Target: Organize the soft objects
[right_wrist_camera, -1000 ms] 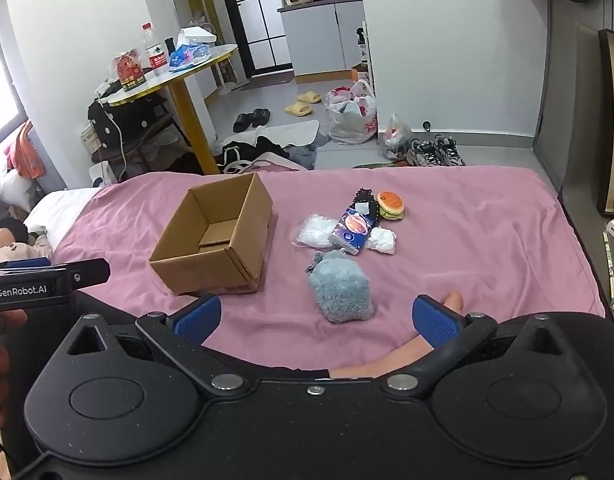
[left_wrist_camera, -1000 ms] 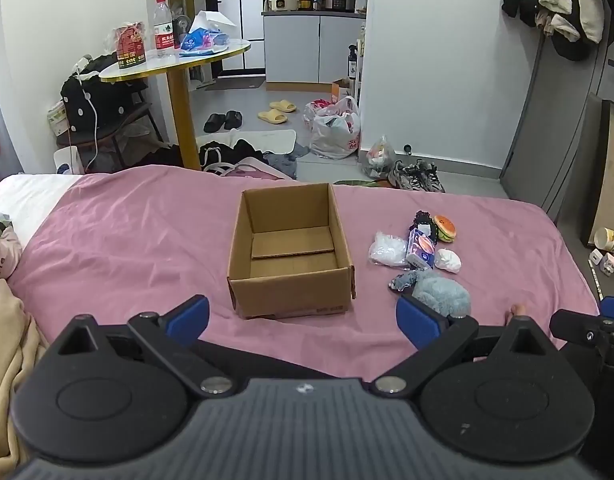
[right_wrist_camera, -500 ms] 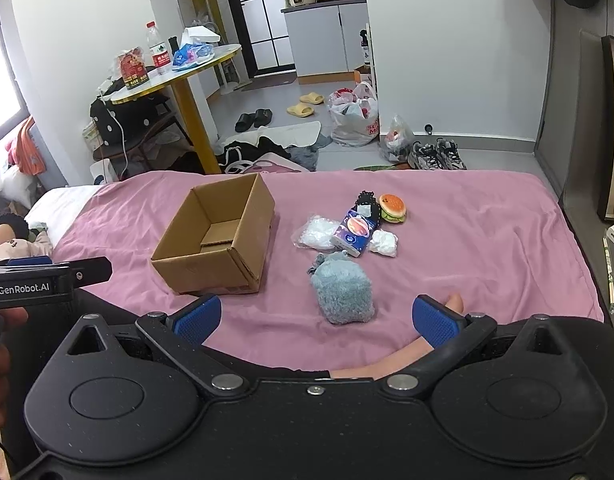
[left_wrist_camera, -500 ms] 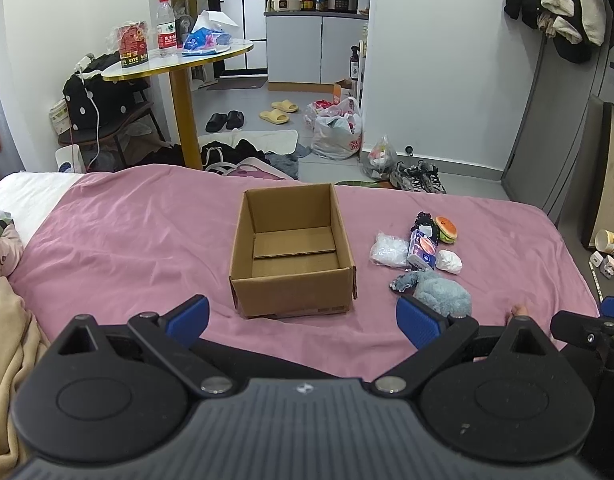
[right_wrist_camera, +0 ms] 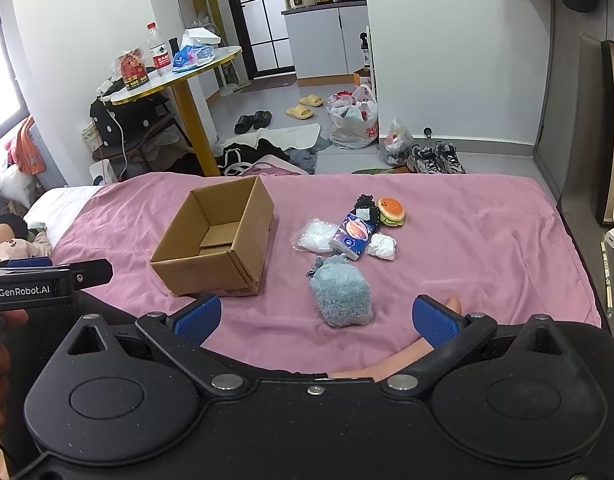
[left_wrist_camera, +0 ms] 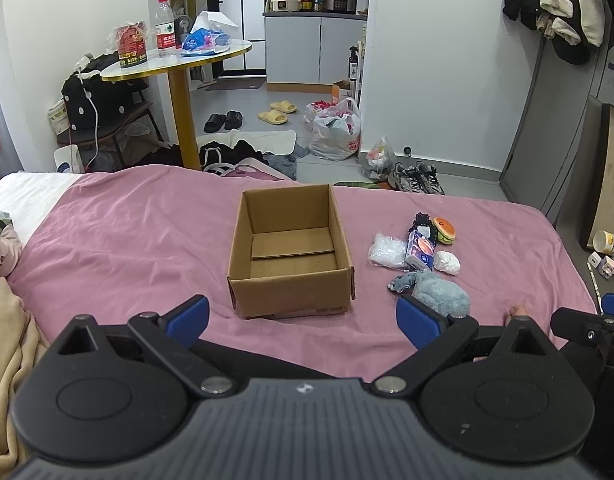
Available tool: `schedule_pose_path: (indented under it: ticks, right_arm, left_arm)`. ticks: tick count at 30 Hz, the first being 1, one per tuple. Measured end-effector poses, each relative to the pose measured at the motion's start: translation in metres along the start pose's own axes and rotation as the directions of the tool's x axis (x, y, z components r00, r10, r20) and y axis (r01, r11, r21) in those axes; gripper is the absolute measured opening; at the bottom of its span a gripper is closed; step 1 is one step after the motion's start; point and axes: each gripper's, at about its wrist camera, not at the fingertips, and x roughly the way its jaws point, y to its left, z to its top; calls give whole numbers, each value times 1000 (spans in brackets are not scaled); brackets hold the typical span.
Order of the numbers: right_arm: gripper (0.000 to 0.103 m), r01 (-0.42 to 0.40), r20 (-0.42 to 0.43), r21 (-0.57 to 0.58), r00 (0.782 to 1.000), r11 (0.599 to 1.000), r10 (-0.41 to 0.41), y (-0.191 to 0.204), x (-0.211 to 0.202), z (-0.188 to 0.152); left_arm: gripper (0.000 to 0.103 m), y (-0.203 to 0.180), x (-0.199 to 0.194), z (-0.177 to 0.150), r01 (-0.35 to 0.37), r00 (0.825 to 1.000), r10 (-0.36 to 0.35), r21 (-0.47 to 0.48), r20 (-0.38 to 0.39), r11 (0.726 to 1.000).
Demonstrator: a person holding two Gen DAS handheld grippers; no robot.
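An empty cardboard box (left_wrist_camera: 291, 248) (right_wrist_camera: 219, 240) stands open on the pink bedspread (left_wrist_camera: 127, 232). To its right lies a cluster of soft things: a grey-blue plush (right_wrist_camera: 341, 292) (left_wrist_camera: 439, 292), a clear plastic bag (right_wrist_camera: 317, 234), a blue tissue pack (right_wrist_camera: 355, 236), a white wad (right_wrist_camera: 382, 246), a burger toy (right_wrist_camera: 391, 210) and a black item (right_wrist_camera: 365, 202). My left gripper (left_wrist_camera: 303, 316) is open, just short of the box. My right gripper (right_wrist_camera: 315, 316) is open, with the plush just beyond its fingertips. Nothing is held.
A person's foot (right_wrist_camera: 451, 304) rests on the bed by my right fingertip. Beige and pink bedding (left_wrist_camera: 3, 320) lies at the left. Beyond the bed stand a round yellow table (left_wrist_camera: 179, 60), shoes (left_wrist_camera: 417, 178) and bags (left_wrist_camera: 335, 128) on the floor.
Both grippers have drifted very slightly; the view shifted a little. No object moved and both grippers stayed open.
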Motion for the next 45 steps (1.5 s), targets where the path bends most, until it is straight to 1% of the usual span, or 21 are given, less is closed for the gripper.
schedule_pose_path:
  ticks: [31,37,45]
  right_arm:
    - [103,8,-4,-10,1000,1000,-8,-4,1,2]
    - [103,7,-15,-18,1000,1000,-7,-6,8,-1]
    - [103,28,-37,-28,999,999,-29,-8,24,-3]
  left_arm:
    - [99,-9,5,4,11,1000,-11,4,-1,1000]
    - [99,-12,8,5,19,1000,-19,0,5,1000]
    - [99,-16,25,6,42,999,-42,-21,-5,999]
